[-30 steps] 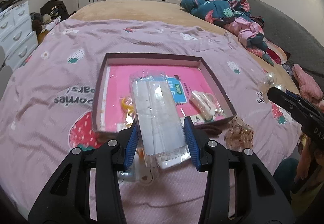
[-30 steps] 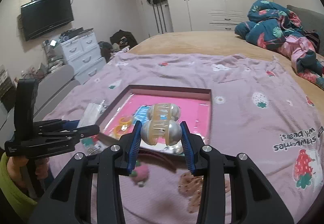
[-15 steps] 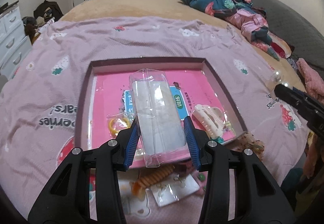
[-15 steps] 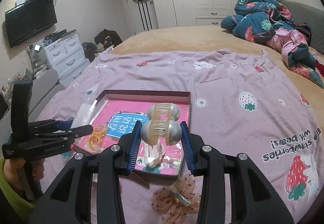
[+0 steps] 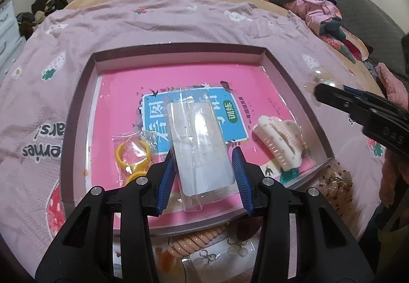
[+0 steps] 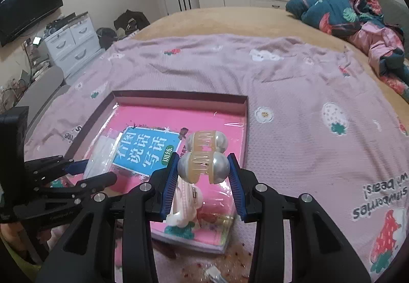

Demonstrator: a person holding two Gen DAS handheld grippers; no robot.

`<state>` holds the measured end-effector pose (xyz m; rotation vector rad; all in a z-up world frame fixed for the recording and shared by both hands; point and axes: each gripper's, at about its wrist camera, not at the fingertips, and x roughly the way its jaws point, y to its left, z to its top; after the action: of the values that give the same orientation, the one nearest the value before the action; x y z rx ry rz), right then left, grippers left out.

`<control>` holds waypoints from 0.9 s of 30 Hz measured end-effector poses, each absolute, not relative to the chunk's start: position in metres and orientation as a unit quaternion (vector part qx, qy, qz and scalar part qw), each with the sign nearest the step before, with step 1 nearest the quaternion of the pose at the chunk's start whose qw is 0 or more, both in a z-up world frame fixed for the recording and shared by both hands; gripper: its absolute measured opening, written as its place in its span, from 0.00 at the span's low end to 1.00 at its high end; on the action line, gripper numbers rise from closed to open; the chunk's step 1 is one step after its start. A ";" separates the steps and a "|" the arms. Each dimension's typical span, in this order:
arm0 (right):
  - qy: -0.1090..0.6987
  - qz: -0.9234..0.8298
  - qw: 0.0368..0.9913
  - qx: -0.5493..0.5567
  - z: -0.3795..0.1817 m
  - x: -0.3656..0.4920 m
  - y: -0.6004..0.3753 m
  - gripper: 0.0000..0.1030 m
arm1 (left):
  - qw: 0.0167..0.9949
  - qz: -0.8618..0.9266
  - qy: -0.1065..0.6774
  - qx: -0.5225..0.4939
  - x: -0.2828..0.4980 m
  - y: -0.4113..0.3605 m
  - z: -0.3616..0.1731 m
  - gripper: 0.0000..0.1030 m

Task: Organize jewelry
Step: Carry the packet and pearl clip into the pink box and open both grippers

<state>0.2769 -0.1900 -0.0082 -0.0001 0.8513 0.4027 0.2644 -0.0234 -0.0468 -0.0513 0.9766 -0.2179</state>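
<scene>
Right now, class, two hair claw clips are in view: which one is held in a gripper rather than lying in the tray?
The pearl-ended amber claw clip, clamped in the right gripper. The cream claw clip lies loose in the tray.

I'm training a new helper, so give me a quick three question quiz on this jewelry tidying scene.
1. True or false: the left gripper holds a clear plastic packet.
2. What sits between the right gripper fingers: A a pearl hair claw, B a yellow ring, C a coil hair tie?
3. Name the cream item lying in the box.

Key: 1 true. 2 A. 3 the cream hair claw.
</scene>
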 end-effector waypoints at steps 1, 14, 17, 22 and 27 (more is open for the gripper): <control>0.413 0.195 0.889 -0.001 -0.010 0.279 -0.189 0.36 | 0.876 -0.104 0.470 -0.023 0.265 -0.024 -0.048 0.34; 0.463 0.196 0.865 -0.007 -0.045 0.318 -0.171 0.36 | 0.865 -0.108 0.490 -0.021 0.270 -0.024 -0.065 0.35; 0.470 0.193 0.861 -0.003 -0.051 0.321 -0.169 0.36 | 0.863 -0.107 0.493 -0.021 0.269 -0.024 -0.067 0.35; 0.474 0.188 0.860 0.001 -0.059 0.321 -0.169 0.36 | 0.862 -0.106 0.495 -0.024 0.268 -0.022 -0.068 0.35; 0.473 0.192 0.860 0.013 -0.058 0.314 -0.172 0.38 | 0.862 -0.104 0.496 -0.023 0.268 -0.022 -0.068 0.37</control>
<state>0.3143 -0.1724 -0.0580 0.0264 0.9920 0.4033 0.2675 -0.0216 -0.0677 -0.0482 1.0400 -0.2188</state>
